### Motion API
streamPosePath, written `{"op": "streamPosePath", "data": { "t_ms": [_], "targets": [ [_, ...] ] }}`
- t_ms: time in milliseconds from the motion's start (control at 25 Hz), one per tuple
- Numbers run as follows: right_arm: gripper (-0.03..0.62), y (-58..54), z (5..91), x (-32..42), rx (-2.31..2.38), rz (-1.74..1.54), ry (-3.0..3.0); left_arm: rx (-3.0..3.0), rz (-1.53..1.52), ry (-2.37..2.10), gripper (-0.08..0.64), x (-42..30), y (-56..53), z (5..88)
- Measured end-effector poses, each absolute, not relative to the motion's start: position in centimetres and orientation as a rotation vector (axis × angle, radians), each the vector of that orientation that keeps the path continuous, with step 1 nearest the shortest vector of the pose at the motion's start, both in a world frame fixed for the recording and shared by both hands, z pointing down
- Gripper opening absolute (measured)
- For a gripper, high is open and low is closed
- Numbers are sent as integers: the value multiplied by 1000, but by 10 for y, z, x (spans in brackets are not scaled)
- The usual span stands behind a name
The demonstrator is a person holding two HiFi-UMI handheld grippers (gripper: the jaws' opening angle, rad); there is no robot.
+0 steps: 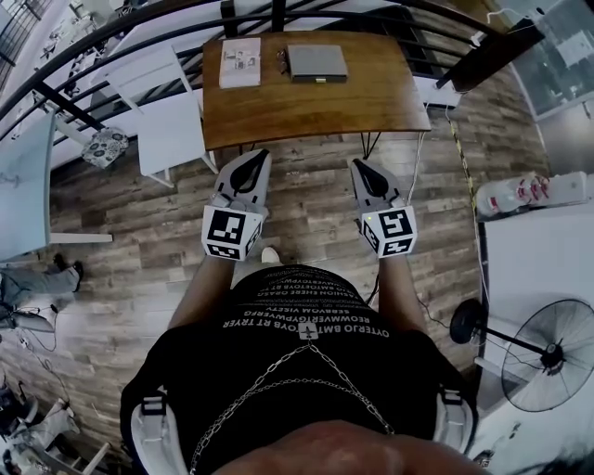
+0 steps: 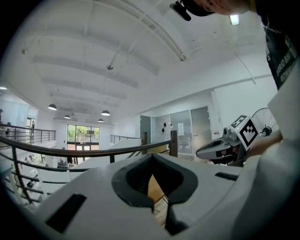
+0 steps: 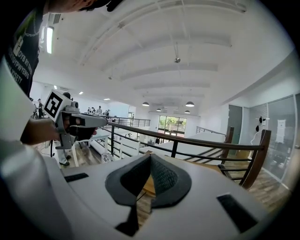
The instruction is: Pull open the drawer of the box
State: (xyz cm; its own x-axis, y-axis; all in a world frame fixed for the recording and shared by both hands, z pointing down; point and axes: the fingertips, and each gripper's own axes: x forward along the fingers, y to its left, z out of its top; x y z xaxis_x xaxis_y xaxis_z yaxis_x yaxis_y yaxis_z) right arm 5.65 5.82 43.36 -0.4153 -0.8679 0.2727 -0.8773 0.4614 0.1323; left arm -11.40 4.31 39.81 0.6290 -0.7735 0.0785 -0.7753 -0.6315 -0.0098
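Observation:
A flat grey box (image 1: 316, 62) lies at the far side of a wooden table (image 1: 316, 111); I cannot make out its drawer from above. My left gripper (image 1: 260, 154) and right gripper (image 1: 356, 163) are held side by side over the floor, short of the table's near edge, both pointing toward it. In the left gripper view the jaws (image 2: 152, 157) meet at their tips with nothing between them, and the right gripper (image 2: 220, 149) shows alongside. The right gripper's jaws (image 3: 149, 157) are likewise shut and empty, with the left gripper (image 3: 79, 121) beside them.
A white booklet (image 1: 240, 62) lies left of the box. A black railing (image 1: 139, 28) runs behind the table. White furniture (image 1: 172, 130) stands at the left; a power strip (image 1: 529, 193) and a fan (image 1: 548, 357) sit at the right. Someone's legs (image 1: 28, 283) show at far left.

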Motion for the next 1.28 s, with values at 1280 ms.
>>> {"op": "streamPosePath", "data": {
  "t_ms": [1280],
  "targets": [
    [-3,51,434,-2,1473,29,-2365,2833,69,-1244,5,-164,16,400]
  ]
}}
